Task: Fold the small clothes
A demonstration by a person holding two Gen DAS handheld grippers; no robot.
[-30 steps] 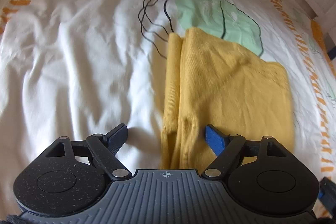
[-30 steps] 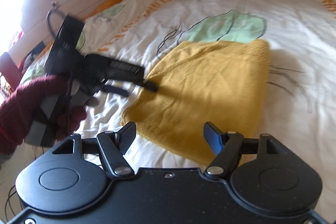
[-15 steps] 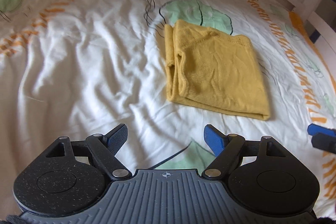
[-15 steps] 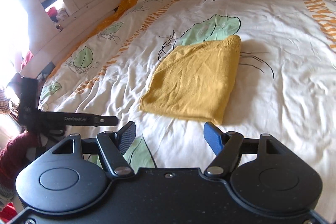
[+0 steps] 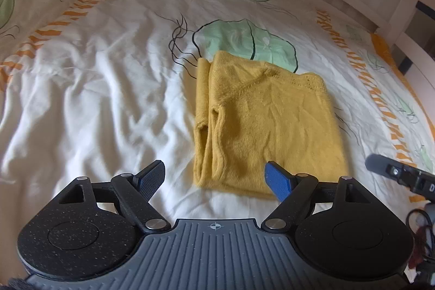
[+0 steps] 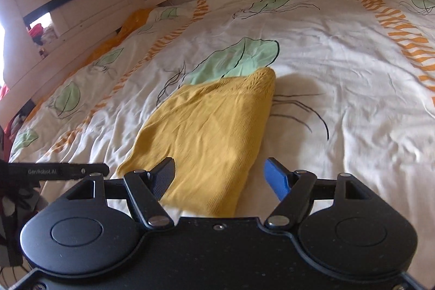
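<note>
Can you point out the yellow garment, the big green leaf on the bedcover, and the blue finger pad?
yellow garment (image 5: 272, 121), left wrist view, middle of folded top.
green leaf (image 5: 244, 41), left wrist view, leaf centre.
blue finger pad (image 6: 277, 180), right wrist view, pad face.

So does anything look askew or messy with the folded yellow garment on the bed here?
Mostly tidy. The yellow garment lies folded flat on the bedcover, but its left edge shows loose layers gaping apart instead of lining up.

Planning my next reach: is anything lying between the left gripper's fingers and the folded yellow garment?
Nothing but bare bedsheet. In the left wrist view the left gripper is open, and the folded yellow garment lies just beyond its fingers.
</note>
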